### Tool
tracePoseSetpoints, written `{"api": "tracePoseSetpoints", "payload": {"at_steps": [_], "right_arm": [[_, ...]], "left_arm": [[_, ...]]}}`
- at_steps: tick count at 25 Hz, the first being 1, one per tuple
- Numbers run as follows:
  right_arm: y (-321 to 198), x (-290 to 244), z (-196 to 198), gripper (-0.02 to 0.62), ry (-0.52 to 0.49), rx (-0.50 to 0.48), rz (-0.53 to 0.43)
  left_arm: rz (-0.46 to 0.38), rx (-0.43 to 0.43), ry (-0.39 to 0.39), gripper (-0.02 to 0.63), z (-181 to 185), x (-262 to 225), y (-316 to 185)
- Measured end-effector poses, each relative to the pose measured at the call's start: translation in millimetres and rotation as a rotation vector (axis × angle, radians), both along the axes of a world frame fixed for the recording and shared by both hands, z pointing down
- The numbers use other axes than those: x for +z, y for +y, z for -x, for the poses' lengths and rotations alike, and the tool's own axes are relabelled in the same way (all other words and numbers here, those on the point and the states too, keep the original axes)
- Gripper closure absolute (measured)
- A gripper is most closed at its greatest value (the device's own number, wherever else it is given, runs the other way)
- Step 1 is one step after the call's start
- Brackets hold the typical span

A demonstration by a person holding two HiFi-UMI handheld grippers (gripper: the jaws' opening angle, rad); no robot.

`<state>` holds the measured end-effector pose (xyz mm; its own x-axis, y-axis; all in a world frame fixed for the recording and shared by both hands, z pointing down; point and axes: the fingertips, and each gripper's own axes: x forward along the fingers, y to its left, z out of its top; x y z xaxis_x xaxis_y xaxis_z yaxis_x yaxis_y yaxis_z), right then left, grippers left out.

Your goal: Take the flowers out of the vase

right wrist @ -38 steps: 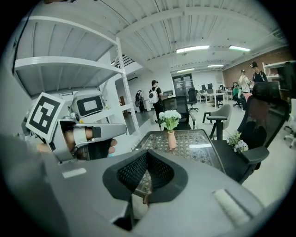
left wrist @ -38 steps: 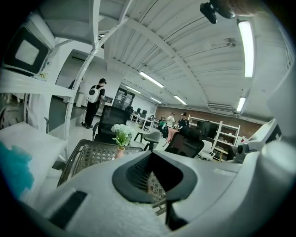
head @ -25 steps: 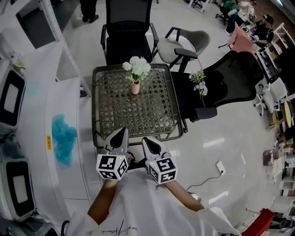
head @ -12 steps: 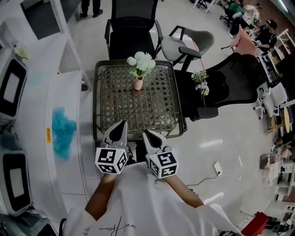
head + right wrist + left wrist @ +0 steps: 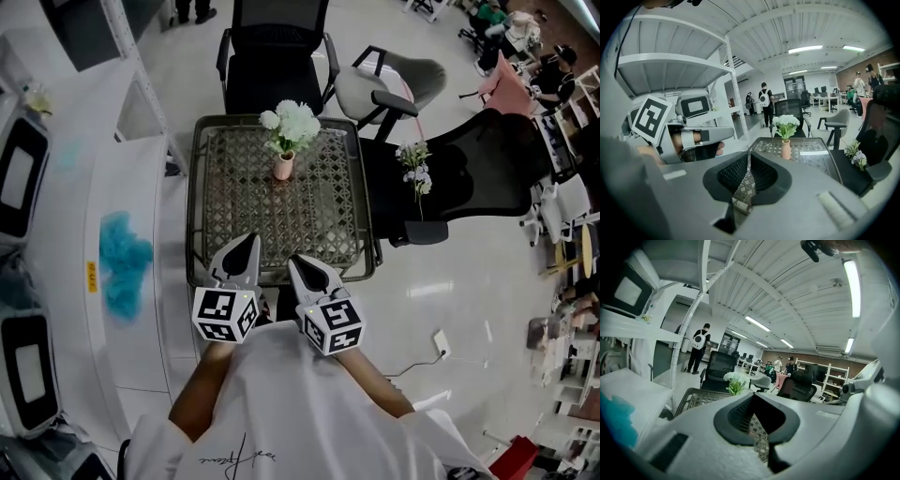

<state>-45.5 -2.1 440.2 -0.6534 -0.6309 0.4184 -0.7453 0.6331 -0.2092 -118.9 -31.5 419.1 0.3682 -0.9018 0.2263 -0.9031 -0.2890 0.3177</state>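
At 9 o'clock in the head view, a white counter (image 5: 141, 216) carries a teal clump (image 5: 125, 272). Just right of it, the left gripper (image 5: 248, 242) is held over the 6 o'clock edge of a metal lattice table (image 5: 234, 216), its tips pointing towards 12 o'clock. Its jaws are closed on each other with nothing between them.

A small pink vase (image 5: 283, 169) stands upright near the table's 12 o'clock edge. The white flowers (image 5: 292, 122) sit in it with their green leaves, well apart from both grippers. A black chair (image 5: 277, 84) stands beyond the table at 12 o'clock.

The right gripper (image 5: 296, 265) is just beside the left one, also at the table's 6 o'clock edge and pointing the same way. Its jaws are pressed together and hold nothing. In the right gripper view the vase and flowers rise a little past 12 o'clock above its tips. The left gripper, with the person's fingers wrapped round its handle, shows there at 9 o'clock.

At 1 o'clock from the table stands a grey chair (image 5: 398, 80). At 3 o'clock a second black chair (image 5: 487, 169) has a loose sprig (image 5: 415, 169) of small pale blossoms lying on its seat.
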Motion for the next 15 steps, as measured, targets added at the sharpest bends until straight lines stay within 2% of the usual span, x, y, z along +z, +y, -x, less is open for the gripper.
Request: {"api": "tracePoseSetpoints", "payload": {"at_steps": [7,11,15], "right_arm": [[-20,6,-9,0.563,0.004,-0.011,0.023],[-30,10,-16,0.563,0.007,-0.006,0.038],[-34,18,-23,0.563,0.007,0.003,0.067]], "left_arm": [[0.012,-0.007,0.014,0.607,-10,8,-30],[0.033,-0.009,0.049,0.607,-17,13,-45],[0.042,0.000,0.044,0.607,-26,17,-59]]}}
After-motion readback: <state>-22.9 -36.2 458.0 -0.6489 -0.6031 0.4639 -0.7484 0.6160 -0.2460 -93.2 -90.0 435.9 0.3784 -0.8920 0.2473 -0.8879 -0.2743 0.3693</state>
